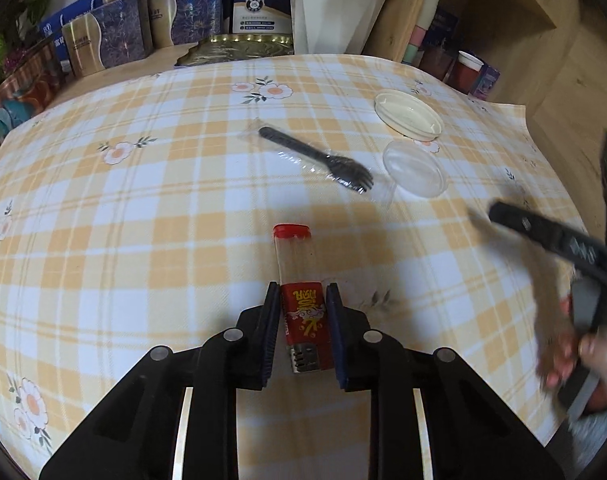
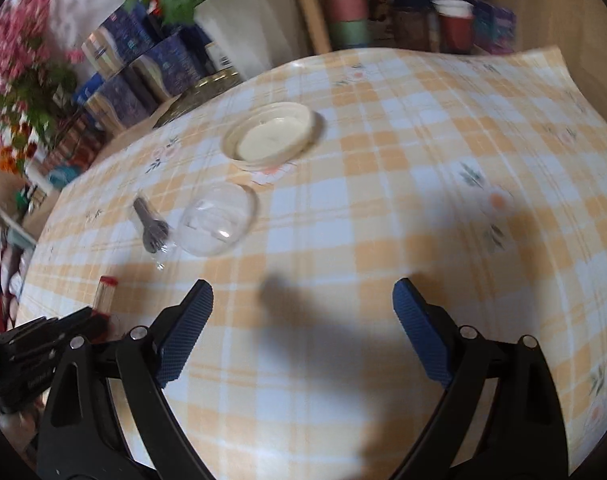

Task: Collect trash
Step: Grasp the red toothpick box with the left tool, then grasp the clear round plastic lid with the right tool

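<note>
The left tool [image 1: 302,298] has its two ribbed dark pads on either side of a small lighter-shaped tube [image 1: 299,288], red label low, clear body and red cap [image 1: 292,231] pointing away. The pads appear to touch its sides, so the tool looks closed on it while it lies on the table [image 1: 143,208]. To do this well, squeeze across the flat labelled middle, not the smooth clear end, then lift straight up so the hard plastic does not slip or twist.

The right tool [image 2: 303,308] hangs open and empty above the cloth, its blue textured pads wide apart.

Further out lie more pieces of trash: a black plastic fork [image 1: 319,160] sealed in a crinkly clear wrapper, a shallow clear domed lid [image 1: 415,169] just beside its tines, and a cream round lid [image 1: 408,114] with a raised rim beyond that. The table wears a soft yellow and white checked cloth with printed flowers. Boxes and a white plant pot [image 1: 331,12] stand at the far edge.
</note>
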Motion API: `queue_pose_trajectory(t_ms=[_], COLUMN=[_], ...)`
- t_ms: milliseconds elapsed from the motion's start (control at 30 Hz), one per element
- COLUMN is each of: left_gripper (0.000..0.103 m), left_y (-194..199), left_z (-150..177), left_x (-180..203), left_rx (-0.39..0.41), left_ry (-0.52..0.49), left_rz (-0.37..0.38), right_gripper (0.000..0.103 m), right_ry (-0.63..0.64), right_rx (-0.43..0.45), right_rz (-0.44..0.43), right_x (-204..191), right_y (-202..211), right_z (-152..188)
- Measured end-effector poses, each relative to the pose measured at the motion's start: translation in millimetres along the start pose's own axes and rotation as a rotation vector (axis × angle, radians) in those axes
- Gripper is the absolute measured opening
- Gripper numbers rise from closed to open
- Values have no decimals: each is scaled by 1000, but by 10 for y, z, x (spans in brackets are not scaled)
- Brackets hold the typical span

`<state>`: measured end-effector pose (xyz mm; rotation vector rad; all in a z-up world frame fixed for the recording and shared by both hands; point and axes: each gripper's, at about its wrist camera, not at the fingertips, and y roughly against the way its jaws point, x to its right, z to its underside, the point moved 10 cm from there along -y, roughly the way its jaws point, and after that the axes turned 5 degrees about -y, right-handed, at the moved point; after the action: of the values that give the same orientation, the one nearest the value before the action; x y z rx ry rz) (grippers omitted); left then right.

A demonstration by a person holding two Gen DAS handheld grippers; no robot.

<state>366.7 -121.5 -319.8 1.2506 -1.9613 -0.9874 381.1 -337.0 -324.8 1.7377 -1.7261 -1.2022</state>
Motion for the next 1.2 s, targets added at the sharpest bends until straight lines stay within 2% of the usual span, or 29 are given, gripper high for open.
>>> queue_pose_trajectory(t_ms=[100,300,600,633,667,700,767,867,1000,1200], left_gripper=[22,22,22,22,22,21,20,19,11,10], left_y=[28,49,73,74,72,73,76,100,241,544], left_z=[28,29,38,40,39,39,35,50,123,296], left_x=[-43,-98,-111,-109,-108,-106,-107,-126,-153,-91], left_rx=[15,49,83,83,83,83,79,74,83,93], left_ry=[27,96,116,112,110,105,103,100,128,88], left_rz=[23,66,91,88,87,88,97,96,120,135], right_gripper=[90,91,89,89,82,67,67,67,67,67], right_ry=[91,117,173,177,175,180,183,162,132,118], right_rx=[-1,4,-45,-47,-47,-35,-44,-25,5,58], right_rz=[41,50,173,169,153,145,139,87,18,-47], right_x=[-219,-520,-590,-602,-609,-615,-625,-632,-640,-676], right_y=[-177,-348,-643,-641,-630,-594,-560,-383,-51,463], right_z=[-101,-312,-332,-329,-321,-321,-282,-235,-150,133])
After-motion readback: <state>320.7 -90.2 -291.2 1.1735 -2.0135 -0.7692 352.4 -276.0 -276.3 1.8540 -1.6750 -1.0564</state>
